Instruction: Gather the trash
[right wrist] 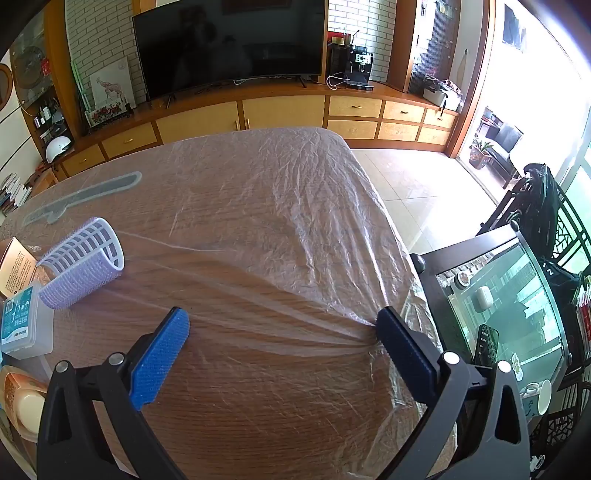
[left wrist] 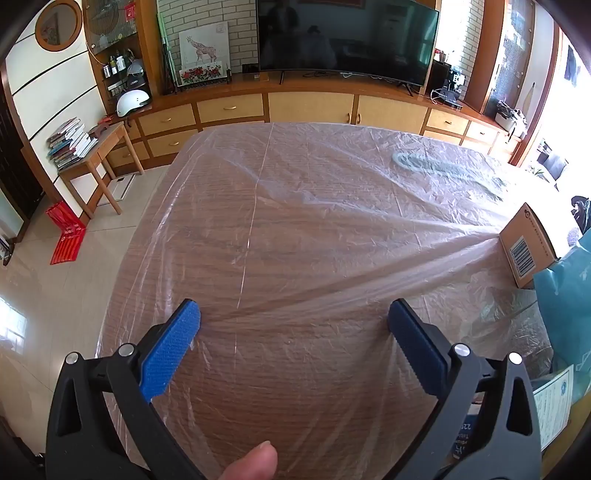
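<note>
A wooden table point(left wrist: 295, 236) lies under a crinkled clear plastic sheet point(right wrist: 295, 192). My left gripper point(left wrist: 293, 314) hovers open over the sheet with nothing between its blue pads; a thumb point(left wrist: 255, 461) shows at the bottom edge. A cardboard box point(left wrist: 528, 243) with a barcode and a teal bag point(left wrist: 569, 295) lie to its right. My right gripper point(right wrist: 282, 317) is open too, and folds of the sheet run to its right fingertip. Left of it lie a lilac hair roller point(right wrist: 81, 262), a clear plastic box point(right wrist: 22, 321) and an orange package point(right wrist: 18, 398).
A grey flat shape point(right wrist: 85, 195) lies under the sheet at the far side. A dark glass-topped side table point(right wrist: 498, 295) with a remote point(right wrist: 485, 343) and a cup point(right wrist: 539, 395) stands right of the table. Cabinets and a TV point(left wrist: 347, 33) line the far wall.
</note>
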The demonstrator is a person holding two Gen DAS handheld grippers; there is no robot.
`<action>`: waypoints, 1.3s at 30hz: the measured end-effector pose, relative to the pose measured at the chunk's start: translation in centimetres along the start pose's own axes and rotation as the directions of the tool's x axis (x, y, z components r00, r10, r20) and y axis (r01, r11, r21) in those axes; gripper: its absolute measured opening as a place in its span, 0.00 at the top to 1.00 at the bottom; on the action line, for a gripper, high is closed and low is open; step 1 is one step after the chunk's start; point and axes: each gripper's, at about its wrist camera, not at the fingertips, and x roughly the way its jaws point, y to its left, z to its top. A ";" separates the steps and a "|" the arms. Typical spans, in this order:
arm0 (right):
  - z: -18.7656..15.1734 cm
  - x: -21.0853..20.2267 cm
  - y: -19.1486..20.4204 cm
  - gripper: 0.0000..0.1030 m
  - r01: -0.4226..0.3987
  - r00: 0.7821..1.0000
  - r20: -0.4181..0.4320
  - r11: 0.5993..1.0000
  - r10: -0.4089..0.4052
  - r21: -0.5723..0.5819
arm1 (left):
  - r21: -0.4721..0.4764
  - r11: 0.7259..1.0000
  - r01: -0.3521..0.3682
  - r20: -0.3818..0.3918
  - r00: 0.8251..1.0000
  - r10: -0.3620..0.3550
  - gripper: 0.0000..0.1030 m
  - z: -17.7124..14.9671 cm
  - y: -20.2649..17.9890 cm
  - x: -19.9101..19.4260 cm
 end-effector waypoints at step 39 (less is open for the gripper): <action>0.0 0.0 0.1 0.04 0.000 1.000 0.000 1.000 0.000 0.000 | 0.000 1.000 0.000 -0.010 1.000 0.000 0.01 0.0 0.0 0.1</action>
